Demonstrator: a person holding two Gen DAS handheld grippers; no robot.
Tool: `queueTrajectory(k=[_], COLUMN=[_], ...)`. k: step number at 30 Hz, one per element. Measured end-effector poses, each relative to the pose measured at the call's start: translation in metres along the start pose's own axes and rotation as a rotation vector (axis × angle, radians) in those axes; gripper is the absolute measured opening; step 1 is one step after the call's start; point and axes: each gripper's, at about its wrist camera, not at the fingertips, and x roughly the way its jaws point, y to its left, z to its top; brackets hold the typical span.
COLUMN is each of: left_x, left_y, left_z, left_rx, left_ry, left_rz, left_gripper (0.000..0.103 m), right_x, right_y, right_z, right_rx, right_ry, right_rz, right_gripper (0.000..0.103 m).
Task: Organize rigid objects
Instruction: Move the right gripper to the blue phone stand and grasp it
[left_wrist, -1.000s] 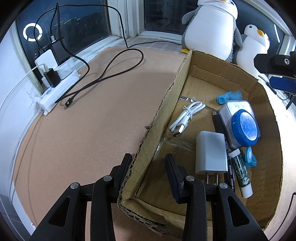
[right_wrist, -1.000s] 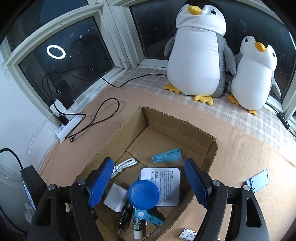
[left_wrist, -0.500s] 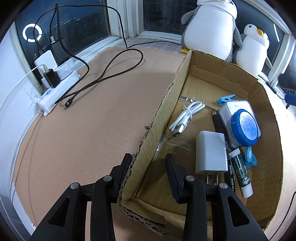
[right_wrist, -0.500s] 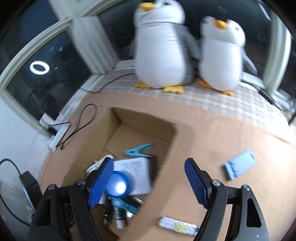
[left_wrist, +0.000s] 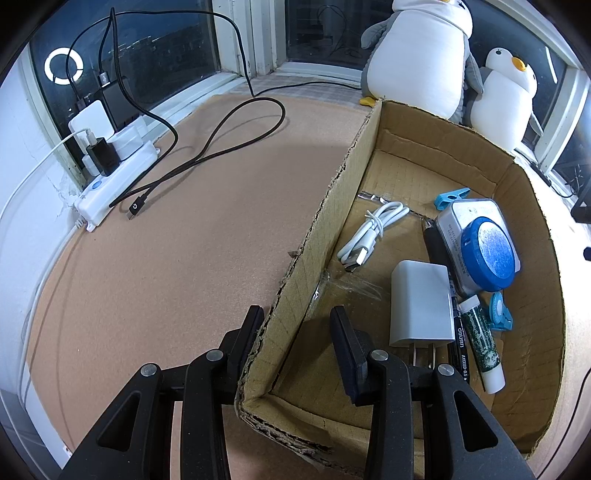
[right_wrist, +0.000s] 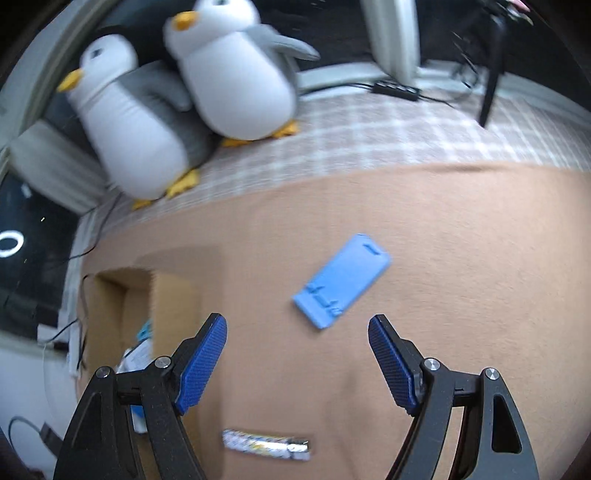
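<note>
We see the left gripper with its jaws drawn in narrow and clamped on the near left wall of the cardboard box, one finger outside the wall and one inside. The box rests on the tan table. Inside it lie a coiled white cable, a white charger, a blue round lid sitting on a flat white case, a green-labelled tube, a black pen, and two light blue clips, one by the far wall, one beside the tube.

Our right gripper stands with its blue-padded jaws wide apart and nothing between them. The blue flat stand lies on the table just ahead of the jaws, tilted on a diagonal, roughly centred on the gap but beyond the fingertips, not touching either pad. A small patterned packet, blurred, lies on the table nearer the camera, below the gap. The box shows at the left edge of this view, well off from the jaws. Two plush penguins sit on a checked cloth beyond.
</note>
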Motion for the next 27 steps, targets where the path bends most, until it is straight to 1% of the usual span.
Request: queueTrajectory(k=[2,7,9,12,14,17,23,25,27], left_x=[0.0,0.0,0.0,0.001,0.001,0.001,0.0,0.0,0.0], left_y=[0.0,-0.001,0.0,0.0,-0.001,-0.001,0.0,0.0,0.0], left_z=[0.0,0.001,0.0,0.001,0.001,0.002,0.0,0.0,-0.001], left_rx=[0.0,0.0,0.0,-0.002,-0.004,-0.005,-0.003,-0.002,-0.001], left_ry=[0.0,0.0,0.0,0.0,0.0,0.0,-0.003,-0.004,-0.005], left_rz=[0.001,-0.001,-0.001,-0.003,-0.005,-0.008,-0.006,-0.004,-0.004], left_gripper=[0.041,0.041,0.041,0.041,0.041,0.041,0.041,0.041,0.041], right_x=[0.007,0.029,0.037,0.05,0.056,0.064,0.07,0.074,0.077], right_y=[-0.008,-0.024,-0.025,-0.025,-0.027,-0.03,-0.024,-0.017,-0.006], right_z=[0.004,0.005,0.004,0.002,0.002,0.006,0.013,0.014,0.014], right_rx=[0.042,0.126,0.131,0.136,0.141,0.156,0.119,0.079,0.023], right_ry=[0.018,0.044,0.044,0.051,0.038,0.045,0.047,0.05,0.062], right_rz=[-0.011,-0.002,-0.011,-0.03,-0.041,-0.067,-0.119,-0.154,-0.209], right_gripper=[0.076,0.075,0.068,0.065,0.064,0.056,0.054,0.054,0.051])
